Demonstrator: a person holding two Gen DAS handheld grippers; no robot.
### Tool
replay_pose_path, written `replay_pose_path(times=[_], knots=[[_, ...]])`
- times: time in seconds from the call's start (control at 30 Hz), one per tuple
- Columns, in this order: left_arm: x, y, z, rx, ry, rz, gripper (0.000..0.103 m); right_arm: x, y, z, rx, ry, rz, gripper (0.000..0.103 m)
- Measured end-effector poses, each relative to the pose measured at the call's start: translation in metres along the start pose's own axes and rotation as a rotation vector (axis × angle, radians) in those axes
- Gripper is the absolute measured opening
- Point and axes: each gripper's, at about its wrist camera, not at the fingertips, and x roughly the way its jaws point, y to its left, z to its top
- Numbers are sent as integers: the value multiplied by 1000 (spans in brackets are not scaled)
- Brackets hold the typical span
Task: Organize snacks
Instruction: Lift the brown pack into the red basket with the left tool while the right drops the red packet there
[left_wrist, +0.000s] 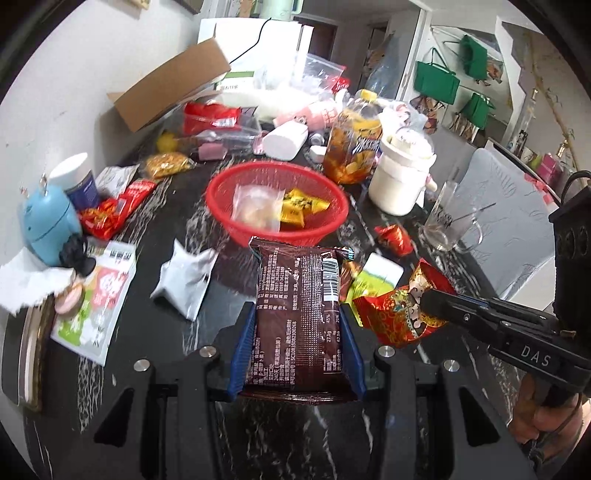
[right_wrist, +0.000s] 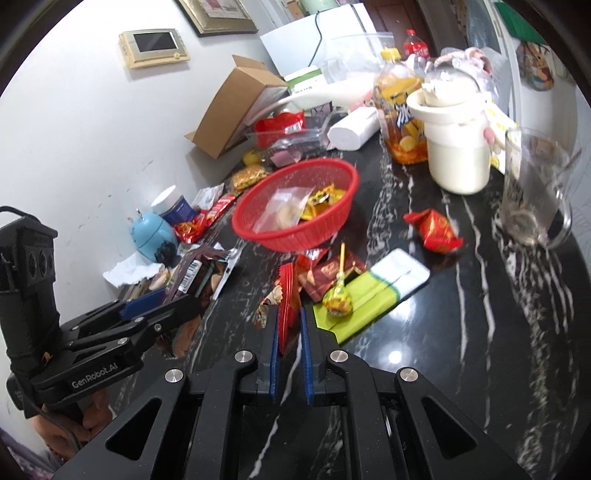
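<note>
Bright, even light; fisheye-bent edges, motion blur, glare on the dark tabletop (right_wrist: 395, 356).

— What sort of place am I steering through here?

— A lived-in home, I'd say. Ahead of my tools runs a black marble-look table (right_wrist: 461, 332) crowded with household clutter. Beyond the tips I see a red basket (left_wrist: 221, 199), a glass mug (right_wrist: 532, 199) and a white jar (right_wrist: 458, 155). Far ahead left, an intercom panel (right_wrist: 154, 46) and a framed picture (right_wrist: 221, 14) hang on the wall; far right, green bags (left_wrist: 436, 83) hang.
</note>
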Motion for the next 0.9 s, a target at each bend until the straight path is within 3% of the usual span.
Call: replay_pose_path(times=[0.4,0.9], knots=[[8,-10,52,30,-74,-20,43,-8,4,57,-106,-79,-37,10],[61,14,118,41,-103,32,43,46,1,129,-186,-92,-13,10]])
